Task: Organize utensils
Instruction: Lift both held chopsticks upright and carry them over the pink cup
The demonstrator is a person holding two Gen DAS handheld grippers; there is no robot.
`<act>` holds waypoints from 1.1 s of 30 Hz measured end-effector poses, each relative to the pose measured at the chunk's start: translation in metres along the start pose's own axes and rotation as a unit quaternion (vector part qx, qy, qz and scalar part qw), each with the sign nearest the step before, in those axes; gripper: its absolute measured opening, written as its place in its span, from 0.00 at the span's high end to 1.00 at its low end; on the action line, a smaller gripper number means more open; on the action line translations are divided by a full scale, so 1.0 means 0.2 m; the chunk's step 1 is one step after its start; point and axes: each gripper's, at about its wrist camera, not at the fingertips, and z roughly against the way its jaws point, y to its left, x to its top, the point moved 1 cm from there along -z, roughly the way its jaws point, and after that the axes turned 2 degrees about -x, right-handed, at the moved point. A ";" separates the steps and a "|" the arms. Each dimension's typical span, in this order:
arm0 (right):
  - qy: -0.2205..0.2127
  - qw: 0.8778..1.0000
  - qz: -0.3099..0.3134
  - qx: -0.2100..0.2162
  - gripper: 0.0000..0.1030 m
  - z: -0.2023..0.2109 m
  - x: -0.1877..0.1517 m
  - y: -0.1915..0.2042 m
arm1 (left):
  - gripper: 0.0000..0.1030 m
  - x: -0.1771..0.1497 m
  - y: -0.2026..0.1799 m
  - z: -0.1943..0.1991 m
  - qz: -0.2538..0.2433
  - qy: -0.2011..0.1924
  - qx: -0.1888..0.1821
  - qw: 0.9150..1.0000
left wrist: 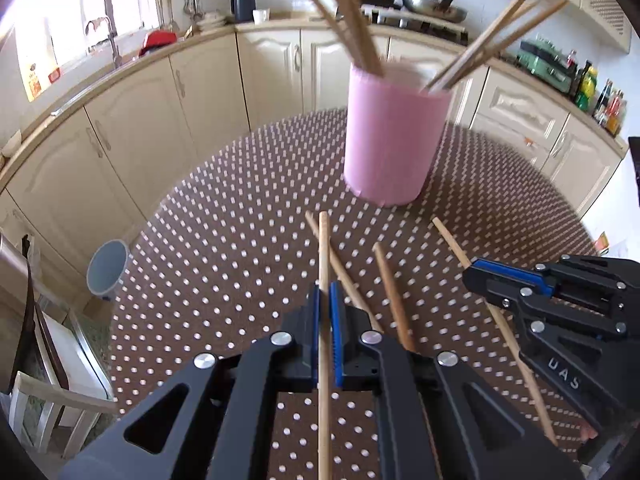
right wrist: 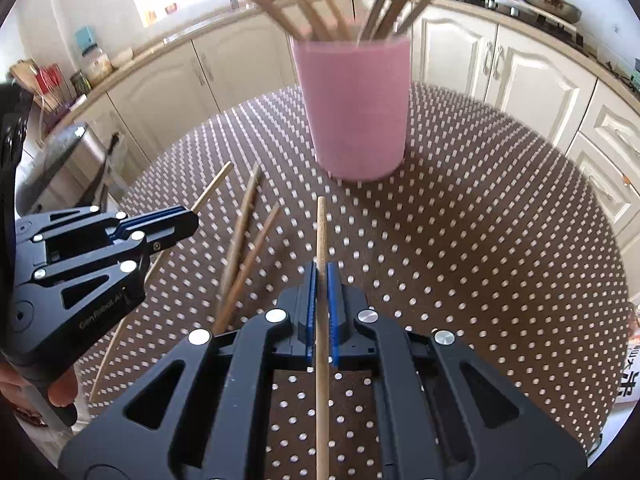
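A pink holder (left wrist: 394, 138) with several wooden chopsticks (left wrist: 352, 20) in it stands on the brown dotted table (left wrist: 224, 240); it also shows in the right wrist view (right wrist: 356, 108). My left gripper (left wrist: 324, 288) is shut on one chopstick (left wrist: 323, 248) that points at the holder. My right gripper (right wrist: 321, 270) is shut on another chopstick (right wrist: 321, 232). Two loose chopsticks (left wrist: 394, 300) lie on the table between the grippers; they show in the right wrist view (right wrist: 244, 256). The right gripper shows at the right of the left view (left wrist: 476, 274), the left gripper at the left of the right view (right wrist: 188, 218).
Cream kitchen cabinets (left wrist: 200, 92) run behind the table, with a counter holding a kettle (left wrist: 243, 5), pans (left wrist: 434, 4) and bottles (left wrist: 600, 96). A grey bin (left wrist: 106, 268) stands on the floor at the left, and a chair (left wrist: 48, 392) is near the table's left edge.
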 end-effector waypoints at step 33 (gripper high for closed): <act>-0.176 0.984 -0.010 0.034 0.94 0.68 0.00 0.09 | 0.94 -0.04 -0.07 0.72 0.048 -0.199 -0.089 0.975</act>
